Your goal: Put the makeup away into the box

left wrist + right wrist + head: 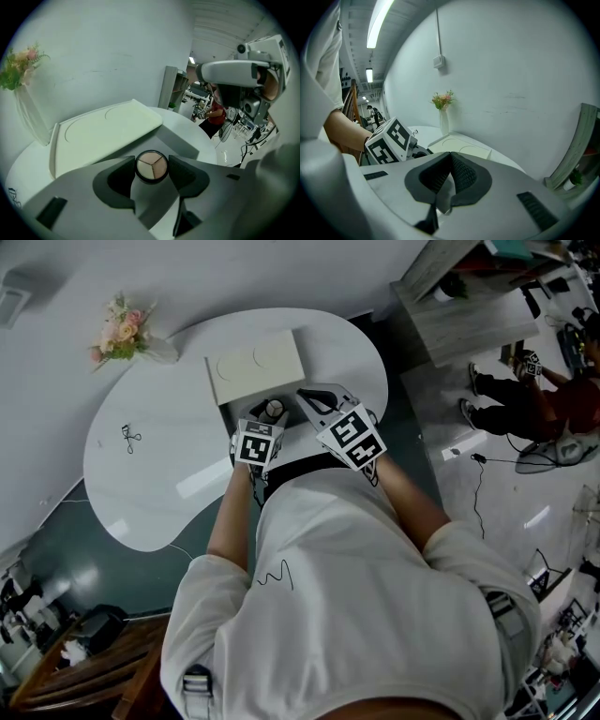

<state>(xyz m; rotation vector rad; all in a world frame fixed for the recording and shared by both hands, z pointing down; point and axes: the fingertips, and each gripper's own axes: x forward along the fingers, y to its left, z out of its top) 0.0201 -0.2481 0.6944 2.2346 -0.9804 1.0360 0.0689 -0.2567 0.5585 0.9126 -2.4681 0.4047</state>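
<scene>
A round makeup compact (151,167) with three pale shades sits between the jaws of my left gripper (151,165), which is shut on it. In the head view the compact (274,410) is at the near edge of the white box (253,367), with my left gripper (270,416) right behind it. The box's flat top (105,131) bears two embossed circles and lies just beyond the compact. My right gripper (315,397) hovers beside the box's near right corner, jaws shut with nothing between them (450,158). The left gripper's marker cube (389,139) shows to its left.
A small vase of pink flowers (122,329) stands at the back left of the white rounded table (159,474), near the wall. A small black item (129,435) lies on the left part. A person (544,399) sits on the floor to the right. Wooden furniture (84,662) is at lower left.
</scene>
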